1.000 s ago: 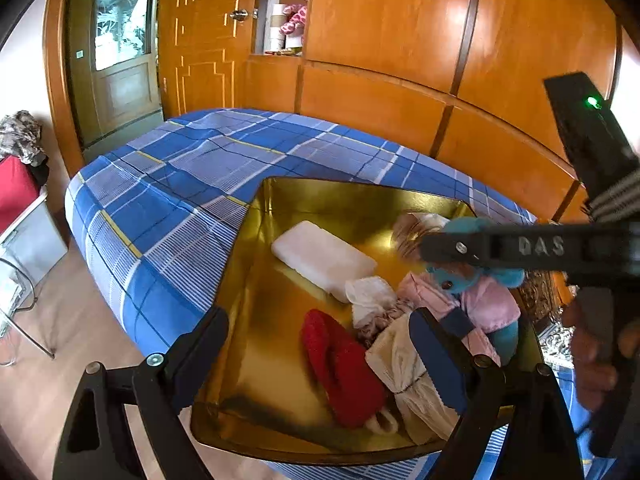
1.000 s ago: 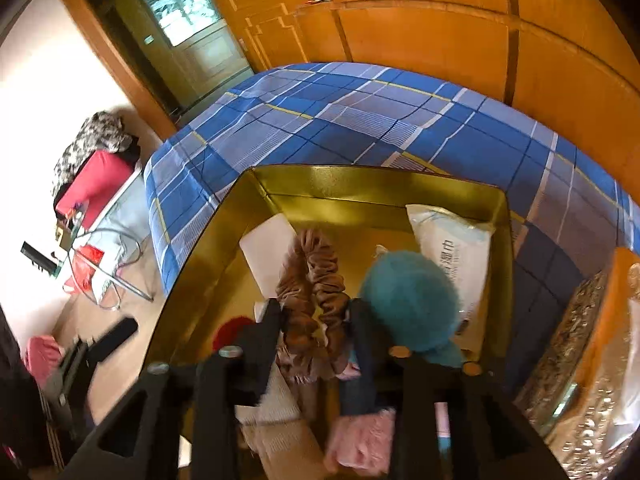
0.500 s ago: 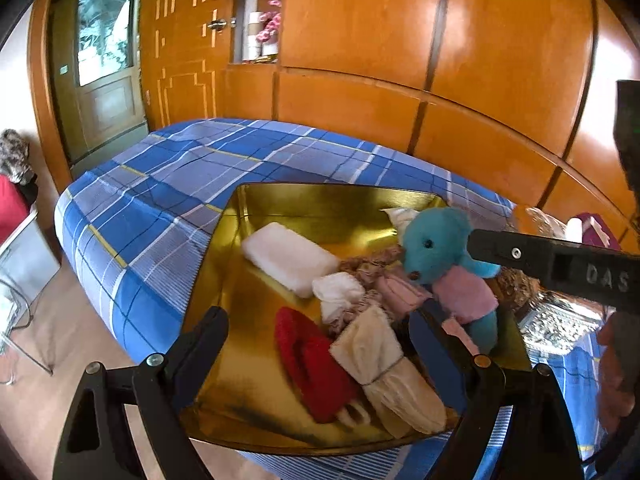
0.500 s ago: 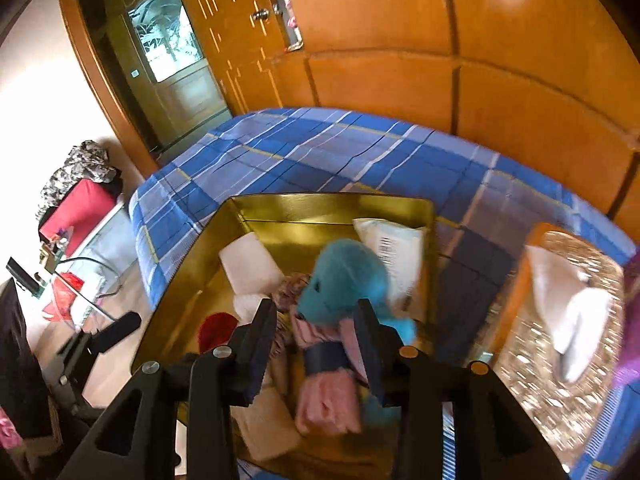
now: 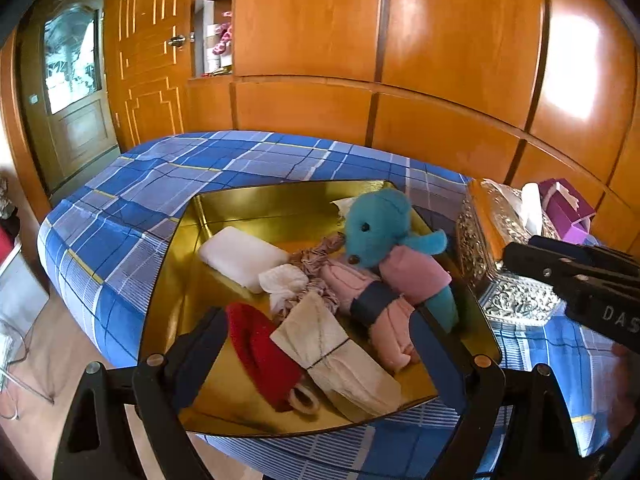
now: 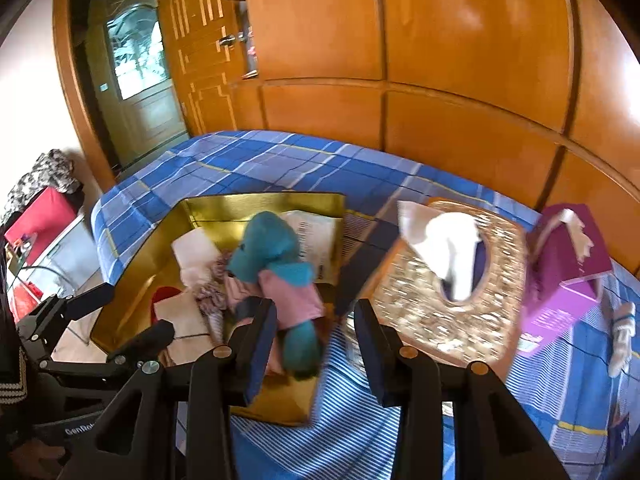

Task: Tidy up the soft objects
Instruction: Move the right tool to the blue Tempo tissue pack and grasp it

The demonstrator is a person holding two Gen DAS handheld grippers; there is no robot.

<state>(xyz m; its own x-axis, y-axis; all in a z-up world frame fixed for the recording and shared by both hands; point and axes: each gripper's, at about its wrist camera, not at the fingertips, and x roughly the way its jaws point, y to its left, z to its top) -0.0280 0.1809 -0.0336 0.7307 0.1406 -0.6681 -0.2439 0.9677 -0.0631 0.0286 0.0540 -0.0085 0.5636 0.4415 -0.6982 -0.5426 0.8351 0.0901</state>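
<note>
Several soft items in gold tray (image 5: 256, 208), including teal plush (image 5: 380, 224); both grippers' jaws apart, empty

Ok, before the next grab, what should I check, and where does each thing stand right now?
1. Right gripper empty: ok, jaws apart with nothing between them.
2. Left gripper empty: ok, open wide over the tray.
3. Plush fully inside the tray: cannot tell, its leg lies at the right rim and the right wrist view is blurred there.
4. Room in the tray: ok, bare gold floor shows on its left side.
5. Nothing soft outside the tray: not ok, a pale glove-like item lies on the bed by the purple box.
</note>
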